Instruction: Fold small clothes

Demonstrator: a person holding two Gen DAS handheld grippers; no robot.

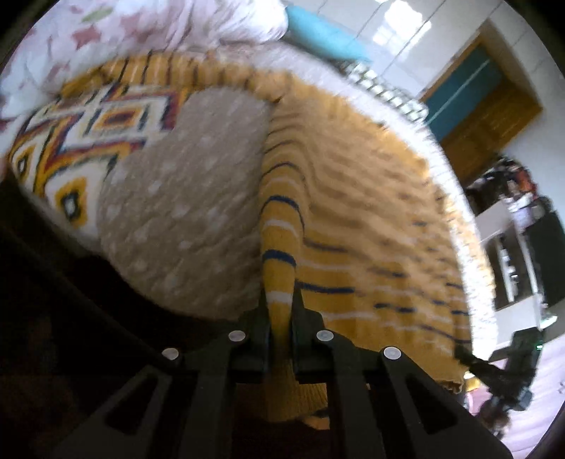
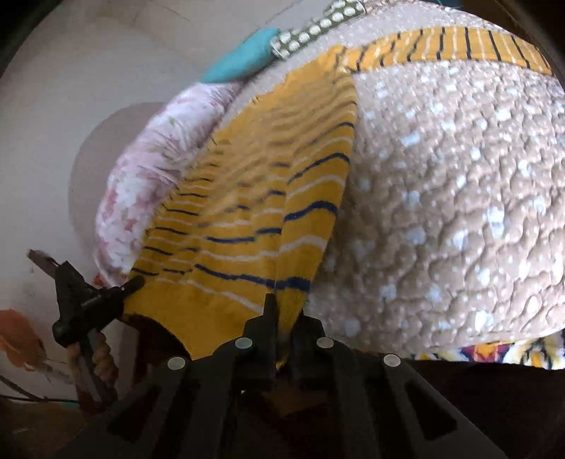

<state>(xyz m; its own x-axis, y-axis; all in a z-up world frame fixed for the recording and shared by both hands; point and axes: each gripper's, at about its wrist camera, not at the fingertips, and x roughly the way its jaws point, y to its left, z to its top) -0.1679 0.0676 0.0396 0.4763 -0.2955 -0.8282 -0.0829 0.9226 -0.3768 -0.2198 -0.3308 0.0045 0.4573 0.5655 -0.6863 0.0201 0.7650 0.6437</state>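
A mustard-yellow knit sweater [image 1: 370, 212] with thin blue and white stripes is lifted off a beige dotted quilt [image 1: 190, 197] on a bed. My left gripper [image 1: 280, 300] is shut on a fold of it, with yellow knit pinched between the fingers. At the lower right my right gripper [image 1: 461, 353] holds another edge. In the right wrist view the sweater [image 2: 247, 197] hangs stretched between both grippers. My right gripper [image 2: 286, 314] is shut on its striped edge. The left gripper [image 2: 136, 282], held by a hand [image 2: 102, 363], pinches the far corner. A geometric-patterned panel [image 1: 70, 141] lies at the left.
A pink floral duvet [image 1: 123, 31] is bunched at the head of the bed beside a teal pillow [image 1: 317, 31]. Past the bed's edge stand a wooden door [image 1: 487, 116] and cluttered shelves [image 1: 512, 247]. A white wall [image 2: 70, 88] is on the other side.
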